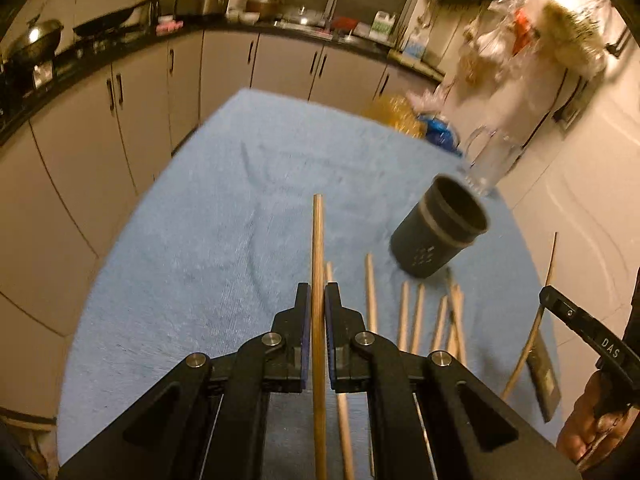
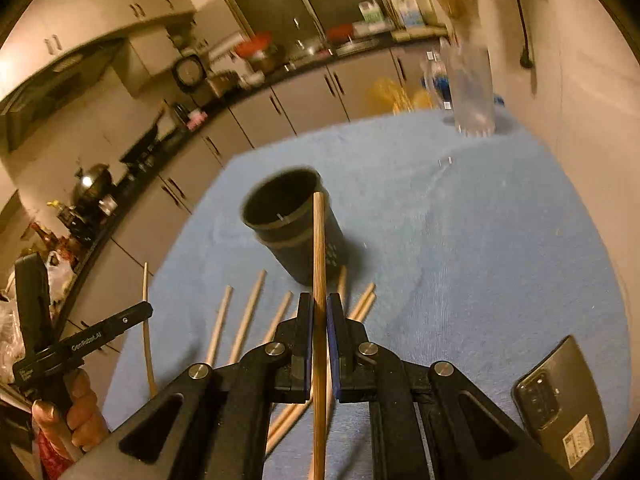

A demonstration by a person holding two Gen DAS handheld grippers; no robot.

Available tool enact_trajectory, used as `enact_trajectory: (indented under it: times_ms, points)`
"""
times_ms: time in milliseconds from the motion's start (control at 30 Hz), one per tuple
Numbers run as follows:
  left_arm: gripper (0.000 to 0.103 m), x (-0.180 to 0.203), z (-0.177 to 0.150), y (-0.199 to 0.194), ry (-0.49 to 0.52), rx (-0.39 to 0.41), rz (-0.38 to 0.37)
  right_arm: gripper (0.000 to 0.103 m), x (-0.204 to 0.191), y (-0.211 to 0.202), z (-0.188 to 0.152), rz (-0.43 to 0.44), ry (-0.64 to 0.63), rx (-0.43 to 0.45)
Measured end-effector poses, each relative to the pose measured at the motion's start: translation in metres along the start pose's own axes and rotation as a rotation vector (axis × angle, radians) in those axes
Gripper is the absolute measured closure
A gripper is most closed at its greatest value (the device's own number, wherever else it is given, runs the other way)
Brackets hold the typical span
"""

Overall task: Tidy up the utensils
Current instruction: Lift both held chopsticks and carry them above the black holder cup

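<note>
Wooden, light, stiff and slippery, one chopstick (image 1: 318,264) is clenched in the left gripper (image 1: 317,300) and another chopstick (image 2: 318,256) in the right gripper (image 2: 319,308), each judged best held mid-shaft, with the dark holder (image 2: 294,224) beyond their tips.

Black hand-held gripper (image 1: 317,300) with blue pads, silver screws.

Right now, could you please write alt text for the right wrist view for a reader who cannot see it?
The right gripper is shut on a thin wooden chopstick above a blue cloth-covered table. Behind it stands a dark cylindrical holder, with more loose wooden chopsticks lying in front and a dark smartphone at lower right.
</note>
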State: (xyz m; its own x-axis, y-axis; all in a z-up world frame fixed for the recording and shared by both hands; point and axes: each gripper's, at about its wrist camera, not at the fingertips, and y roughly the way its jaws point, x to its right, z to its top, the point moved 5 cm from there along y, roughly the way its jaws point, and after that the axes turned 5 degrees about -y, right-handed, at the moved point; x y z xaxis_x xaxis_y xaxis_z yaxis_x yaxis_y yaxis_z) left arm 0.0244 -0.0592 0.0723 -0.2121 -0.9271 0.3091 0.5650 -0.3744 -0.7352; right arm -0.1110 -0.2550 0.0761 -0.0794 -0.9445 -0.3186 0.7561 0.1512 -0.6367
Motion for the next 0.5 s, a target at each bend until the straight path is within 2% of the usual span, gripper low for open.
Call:
enact_trajectory:
  times_ms: [167, 500]
  points:
    - [0.097, 0.016, 0.005, -0.029, 0.03, 0.061, -0.028, 0.096, -0.007, -0.028, 0.006, 0.001, -0.019, 0.099]
    - [0.097, 0.036, 0.017, -0.064, 0.075, 0.127, -0.047, 0.096, -0.002, -0.049, 0.018, 0.016, -0.006, 0.163]
